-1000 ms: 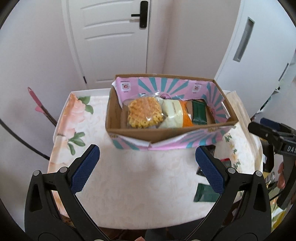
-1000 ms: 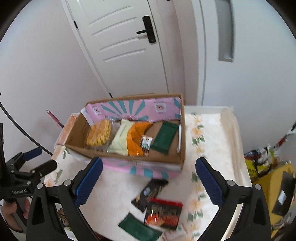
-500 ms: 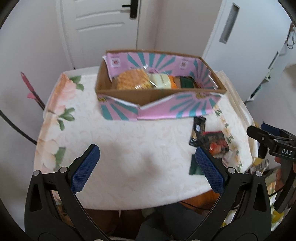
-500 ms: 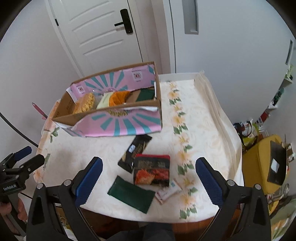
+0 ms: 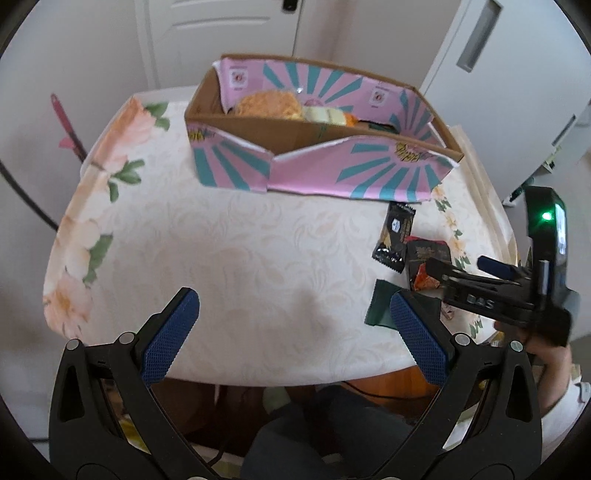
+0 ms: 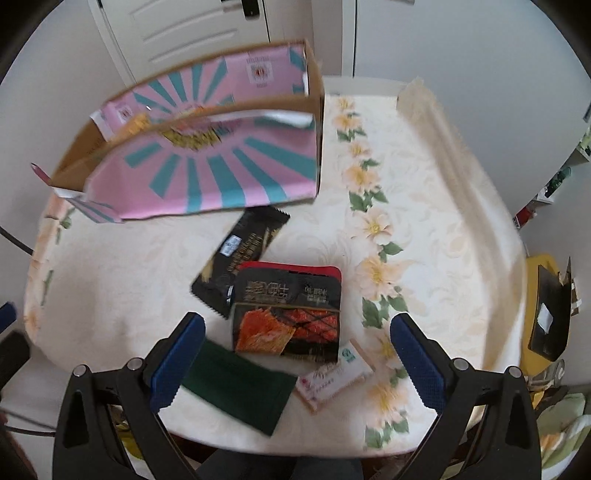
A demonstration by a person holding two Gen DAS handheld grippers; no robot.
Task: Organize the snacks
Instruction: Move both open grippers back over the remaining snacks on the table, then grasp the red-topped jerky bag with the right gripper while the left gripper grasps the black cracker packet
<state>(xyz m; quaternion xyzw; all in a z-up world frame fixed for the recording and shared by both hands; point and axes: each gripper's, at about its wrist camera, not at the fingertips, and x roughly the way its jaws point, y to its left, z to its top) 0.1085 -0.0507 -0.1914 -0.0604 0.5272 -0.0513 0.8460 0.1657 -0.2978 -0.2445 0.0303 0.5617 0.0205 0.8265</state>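
Note:
A pink and teal cardboard box [image 5: 317, 173] [image 6: 207, 170] stands at the far side of the table and holds a waffle pack [image 5: 269, 105] and other snacks. Loose on the cloth lie a black packet [image 6: 240, 258] [image 5: 395, 236], a red and black jerky pack [image 6: 288, 314] [image 5: 424, 262], a dark green packet [image 6: 236, 387] [image 5: 380, 306] and a small white sachet [image 6: 332, 376]. My right gripper [image 6: 297, 354] is open, low over the jerky and green packets. My left gripper [image 5: 291, 328] is open and empty over the table's near edge.
The table wears a cream floral cloth [image 5: 221, 240]. A white door [image 5: 221, 33] and a grey cabinet [image 5: 498, 74] stand behind. A yellow object [image 6: 543, 321] sits off the table's right edge. A pink tool [image 5: 66, 125] leans at the left.
Both grippers have pulled back and dropped toward the near table edge. The right gripper has moved down over the loose packets. Both stay open.

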